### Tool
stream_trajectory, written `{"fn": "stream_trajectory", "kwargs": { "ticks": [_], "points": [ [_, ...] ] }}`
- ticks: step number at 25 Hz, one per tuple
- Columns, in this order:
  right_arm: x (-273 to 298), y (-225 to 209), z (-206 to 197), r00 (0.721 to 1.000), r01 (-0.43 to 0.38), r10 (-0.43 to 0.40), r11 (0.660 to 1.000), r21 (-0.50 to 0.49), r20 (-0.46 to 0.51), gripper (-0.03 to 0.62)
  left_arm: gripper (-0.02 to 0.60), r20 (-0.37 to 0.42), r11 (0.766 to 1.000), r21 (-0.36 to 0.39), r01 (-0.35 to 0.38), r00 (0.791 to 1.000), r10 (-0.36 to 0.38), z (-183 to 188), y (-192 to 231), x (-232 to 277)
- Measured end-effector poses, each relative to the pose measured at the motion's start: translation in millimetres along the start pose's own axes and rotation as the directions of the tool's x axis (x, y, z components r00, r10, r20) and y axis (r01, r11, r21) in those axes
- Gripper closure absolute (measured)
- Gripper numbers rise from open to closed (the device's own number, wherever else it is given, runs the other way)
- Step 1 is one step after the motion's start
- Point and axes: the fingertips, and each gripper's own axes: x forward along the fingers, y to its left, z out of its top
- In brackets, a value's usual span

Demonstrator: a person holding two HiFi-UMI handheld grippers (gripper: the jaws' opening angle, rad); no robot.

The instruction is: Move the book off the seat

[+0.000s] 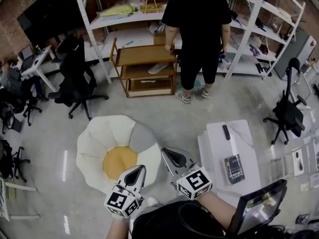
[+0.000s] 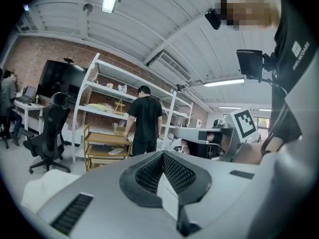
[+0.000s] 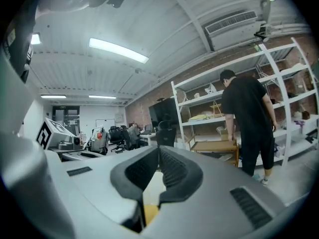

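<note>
Evidently the book point(image 1: 234, 169) already lies by the right edge of the white table point(image 1: 218, 144), off the flower-shaped seat point(image 1: 99, 138), so nothing is carried. The left gripper point(image 1: 136, 172) and right gripper point(image 1: 172, 156) are held nearly level over the seat's near edge, with both pairs of jaws pressed together and empty.

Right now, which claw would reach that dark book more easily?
Probably the right claw: the book lies on the white table on its side, while the left claw is further away, by the flower cushion. Both claws are shut, so it would need to open first.
</note>
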Motion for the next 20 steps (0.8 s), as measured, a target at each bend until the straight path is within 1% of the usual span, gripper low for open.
{"fn": "stream_trajectory", "kwargs": {
  "ticks": [5,8,12,17,20],
  "points": [
    [-14,14,36,0.998,-0.035,0.037,0.999,-0.031,0.05,0.574,0.577,0.026,1.0,0.002,-0.018,1.0,0.018,29,-7,-5],
    [-15,19,53,0.995,-0.055,0.059,0.997,-0.049,0.081,0.574,0.577,0.059,1.0,0.013,-0.004,0.998,0.003,49,-9,-3],
    [-13,24,66,0.991,-0.068,0.074,0.996,-0.052,0.107,0.573,0.577,0.079,0.999,0.03,0.017,0.997,-0.02,65,-12,1],
    [-9,18,78,0.987,-0.061,0.068,0.997,-0.053,0.144,0.574,0.577,0.09,0.997,0.051,0.05,0.994,-0.054,82,-17,12],
    [-6,15,86,0.985,-0.053,0.063,0.996,-0.068,0.161,0.574,0.577,0.104,0.997,0.059,0.044,0.993,-0.05,90,-12,16]
  ]
}}
